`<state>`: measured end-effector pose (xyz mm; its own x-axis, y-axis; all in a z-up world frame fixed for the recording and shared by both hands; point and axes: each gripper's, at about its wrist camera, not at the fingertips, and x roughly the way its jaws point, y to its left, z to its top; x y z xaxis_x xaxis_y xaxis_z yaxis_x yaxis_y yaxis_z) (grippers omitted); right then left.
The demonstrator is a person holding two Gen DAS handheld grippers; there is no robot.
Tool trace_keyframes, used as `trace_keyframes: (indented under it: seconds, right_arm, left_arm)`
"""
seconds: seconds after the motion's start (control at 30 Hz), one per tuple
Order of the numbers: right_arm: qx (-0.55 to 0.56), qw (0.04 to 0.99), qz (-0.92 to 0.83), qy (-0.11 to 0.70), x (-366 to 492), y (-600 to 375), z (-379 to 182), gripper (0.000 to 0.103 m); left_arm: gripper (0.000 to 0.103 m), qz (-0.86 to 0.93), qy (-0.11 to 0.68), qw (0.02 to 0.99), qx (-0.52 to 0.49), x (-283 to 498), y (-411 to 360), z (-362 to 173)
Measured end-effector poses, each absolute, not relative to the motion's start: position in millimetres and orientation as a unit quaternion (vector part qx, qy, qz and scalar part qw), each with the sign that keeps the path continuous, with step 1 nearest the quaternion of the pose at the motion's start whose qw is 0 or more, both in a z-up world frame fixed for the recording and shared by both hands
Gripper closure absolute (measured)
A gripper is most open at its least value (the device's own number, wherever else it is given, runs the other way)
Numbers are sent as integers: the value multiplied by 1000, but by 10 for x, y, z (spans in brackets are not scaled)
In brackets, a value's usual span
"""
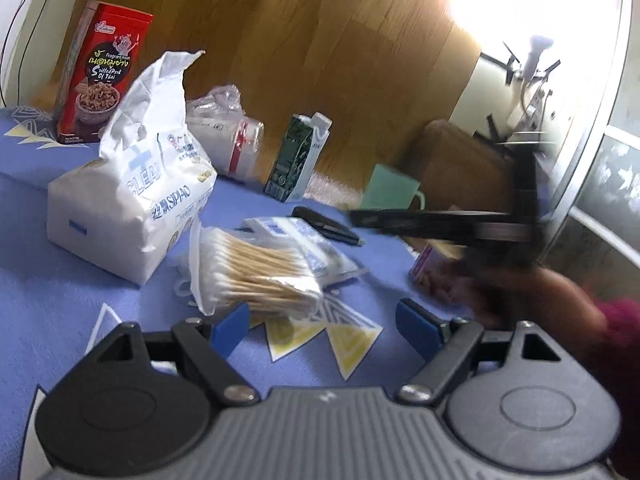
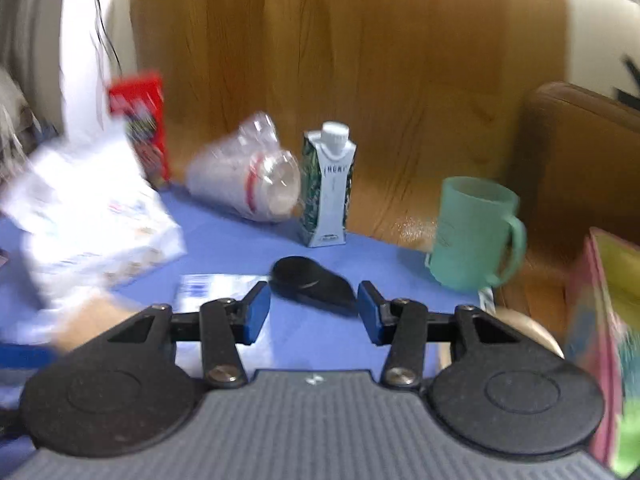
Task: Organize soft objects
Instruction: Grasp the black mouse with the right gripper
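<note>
Left gripper [image 1: 322, 330]: jaws wide apart, empty, just short of the cotton swab pack [image 1: 256, 270] lying on the blue table [image 1: 60, 300] beside the white tissue pack [image 1: 128, 200]. Right gripper [image 2: 314, 312]: jaws partly open, empty, a black object [image 2: 312, 282] beyond them. Carton [image 2: 328, 188] upright.
</note>
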<state>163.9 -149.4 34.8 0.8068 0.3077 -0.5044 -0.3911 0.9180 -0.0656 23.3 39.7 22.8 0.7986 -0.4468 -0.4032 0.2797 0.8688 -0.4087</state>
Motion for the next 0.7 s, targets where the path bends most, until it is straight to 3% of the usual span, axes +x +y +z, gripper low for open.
trace_keyframes:
  seconds: [0.1, 0.2, 0.33, 0.7]
  right_arm:
    - [-133, 933, 171, 288, 2000, -1297, 169, 51]
    - [-132, 921, 188, 315, 2238, -1256, 48, 39]
    - [-70, 915, 199, 344, 2334, -1308, 44, 57]
    - [-78, 929, 162, 325, 1695, -1373, 43, 60]
  left_arm:
    - [20, -203, 244, 933, -172, 228, 413, 231]
    - [20, -213, 241, 930, -176, 242, 410, 233]
    - [19, -223, 236, 926, -193, 245, 458, 222]
    - [19, -215, 237, 925, -202, 253, 490, 209]
